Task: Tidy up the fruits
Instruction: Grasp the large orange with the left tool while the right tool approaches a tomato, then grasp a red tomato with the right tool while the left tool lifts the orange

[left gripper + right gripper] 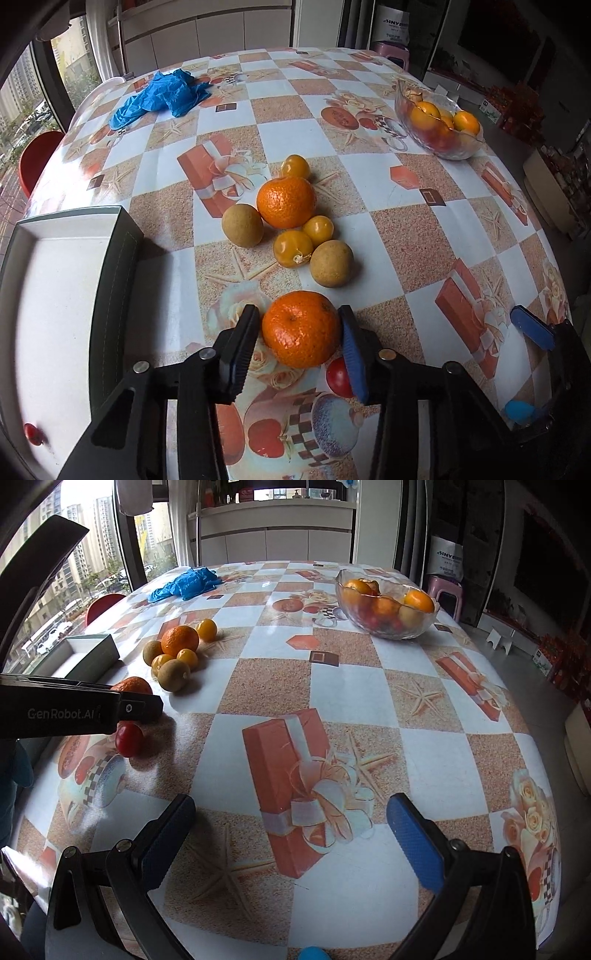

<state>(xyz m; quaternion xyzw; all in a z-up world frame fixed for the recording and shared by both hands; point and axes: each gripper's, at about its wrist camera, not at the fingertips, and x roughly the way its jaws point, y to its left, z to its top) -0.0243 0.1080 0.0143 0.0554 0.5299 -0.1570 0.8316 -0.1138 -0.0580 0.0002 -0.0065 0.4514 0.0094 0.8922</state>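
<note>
The left gripper [298,334] has its black and blue pads pressed against both sides of a round orange mandarin [301,328] resting on the checked, glossy tablecloth [406,236] — clenched on it. Beyond that mandarin lies a tight cluster: a second mandarin [286,202], two tan-brown round fruits [242,225], [331,263] and three small yellow-orange fruits [293,248], most of them touching one another. A small red tomato [129,739] sits just on the near side of the held mandarin, beside the blue pad. Left of the mandarin stands a dark green box with a white inside [48,295], its long wall near the gripper with a strip of bare cloth between. The right gripper [291,834] hangs with jaws wide apart, nothing between them — over open cloth well right of the mandarin. Far beyond and right, a clear glass bowl of fruit [439,118] stands close to the table edge; a crumpled blue plastic bag [162,96] lies far beyond and left.
</note>
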